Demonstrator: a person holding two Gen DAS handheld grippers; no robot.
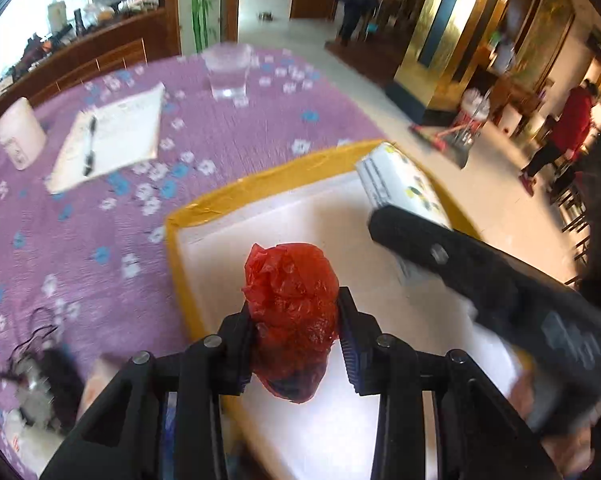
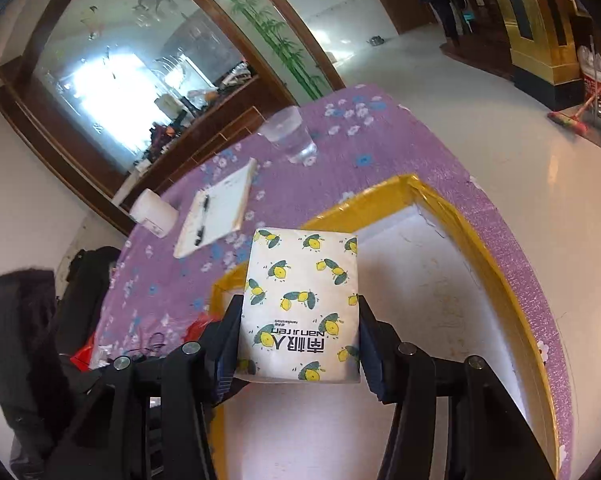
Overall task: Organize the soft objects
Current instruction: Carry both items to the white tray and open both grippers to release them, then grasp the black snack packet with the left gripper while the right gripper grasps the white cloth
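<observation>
My left gripper (image 1: pixel 296 334) is shut on a crumpled red plastic bag (image 1: pixel 292 300) and holds it over the white inside of a foam box with a yellow taped rim (image 1: pixel 260 184). My right gripper (image 2: pixel 300 336) is shut on a white tissue pack with a lemon print (image 2: pixel 300 292), also above that box (image 2: pixel 452 216). In the left wrist view the right gripper's black body (image 1: pixel 460 268) reaches in from the right with the tissue pack (image 1: pixel 400 184) at its tip, over the box's far right corner.
The box sits on a round table under a purple flowered cloth (image 1: pixel 100 240). On it lie a notepad with a pen (image 1: pixel 112 136), a glass of water (image 1: pixel 228 70), a white tissue roll (image 1: pixel 20 134) and a black tangle of cord (image 1: pixel 40 356). People stand on the pale floor beyond.
</observation>
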